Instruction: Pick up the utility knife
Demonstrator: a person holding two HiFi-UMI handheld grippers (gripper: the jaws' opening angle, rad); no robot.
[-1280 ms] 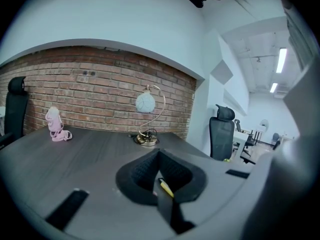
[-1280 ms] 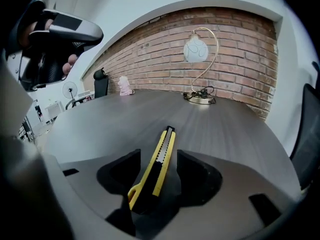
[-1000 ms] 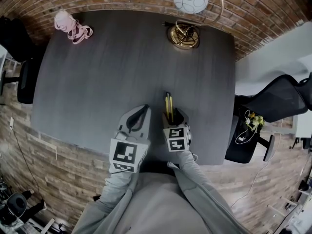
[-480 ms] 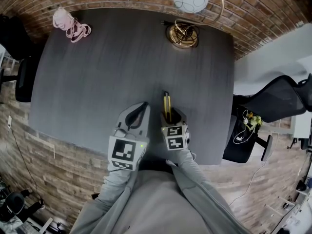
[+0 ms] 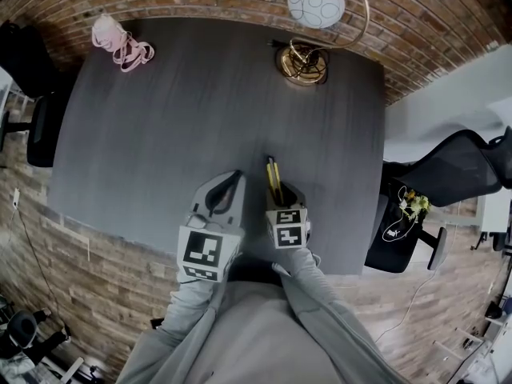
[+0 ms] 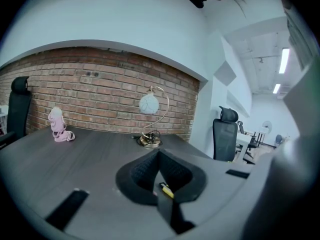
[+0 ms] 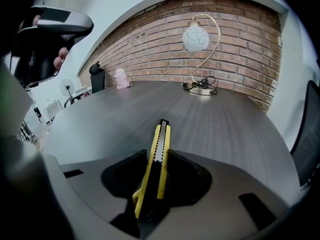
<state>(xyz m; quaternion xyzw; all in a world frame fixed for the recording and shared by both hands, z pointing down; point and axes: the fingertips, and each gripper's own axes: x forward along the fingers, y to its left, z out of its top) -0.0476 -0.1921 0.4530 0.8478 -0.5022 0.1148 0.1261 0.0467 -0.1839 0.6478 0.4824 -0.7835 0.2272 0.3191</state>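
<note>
A yellow utility knife lies on the dark grey table near its front edge, pointing away from me. My right gripper sits over its rear half, tilted down. Its jaws have just been closing, and in the right gripper view both pads press the sides of the knife between them. My left gripper rests just left of it, shut with nothing held. A bit of the yellow knife shows beyond the left jaws.
A gold lamp with a white globe stands at the table's far edge. A pink object lies at the far left corner. Black office chairs stand to the right and left. Brick wall runs behind.
The right gripper's jaws have narrowed onto the knife where it lies. The knife's tip has swung slightly left. The left gripper has not moved.
</note>
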